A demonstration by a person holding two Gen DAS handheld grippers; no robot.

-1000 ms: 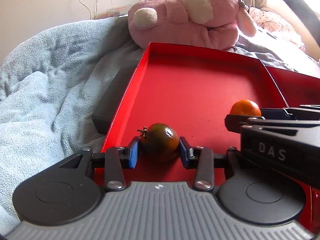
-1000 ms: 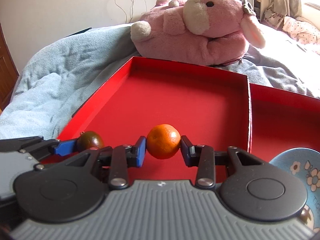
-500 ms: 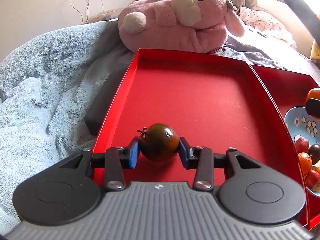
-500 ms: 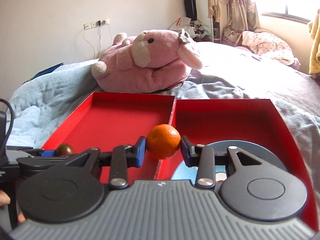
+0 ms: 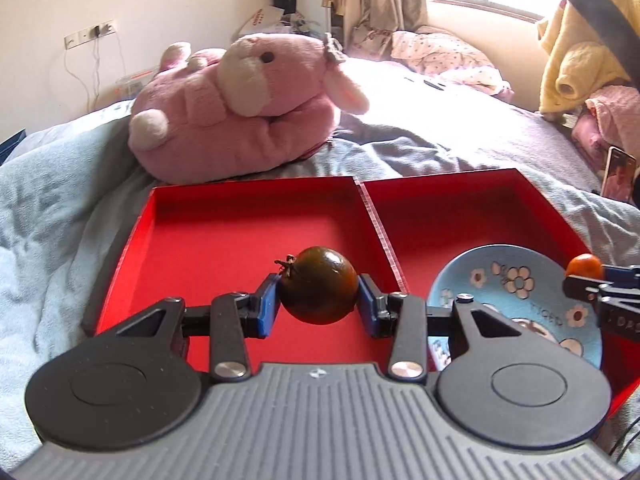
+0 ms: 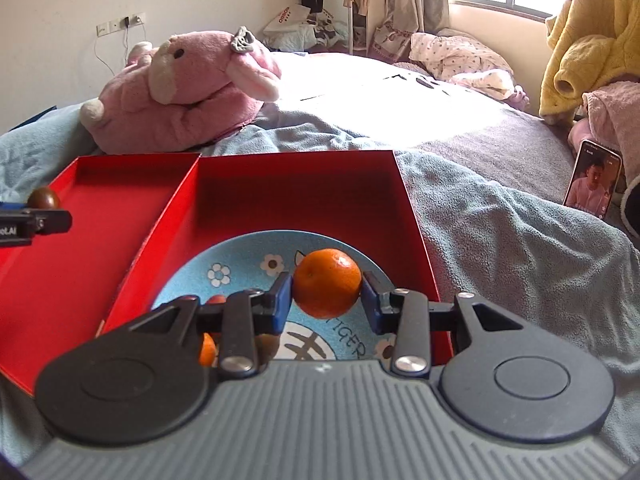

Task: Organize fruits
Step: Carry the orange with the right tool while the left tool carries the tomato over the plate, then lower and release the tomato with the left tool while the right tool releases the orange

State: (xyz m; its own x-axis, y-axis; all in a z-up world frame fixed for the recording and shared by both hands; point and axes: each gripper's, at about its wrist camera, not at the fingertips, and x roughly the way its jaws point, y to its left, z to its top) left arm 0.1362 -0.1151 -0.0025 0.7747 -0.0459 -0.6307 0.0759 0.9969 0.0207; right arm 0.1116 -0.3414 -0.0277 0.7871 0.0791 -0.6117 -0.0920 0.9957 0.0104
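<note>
Two fruits are clamped: the left hand-held gripper (image 5: pixel 319 303) grips a dark tomato (image 5: pixel 319 290), the right hand-held gripper (image 6: pixel 327 294) grips an orange (image 6: pixel 327 282) above the blue plate (image 6: pixel 240 258).

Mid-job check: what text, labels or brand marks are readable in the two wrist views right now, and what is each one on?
"TIGER": printed on the blue flowered plate, partly hidden by the right gripper; some letters hard to make out.
"DAS": partial marking on the right gripper's body seen from the left wrist view, cut off by the frame edge.
"ot.AI": partial marking on the left gripper, cut off.
Red print on the white bag by the wall: too small to read.
Phone screen text: too small.
</note>
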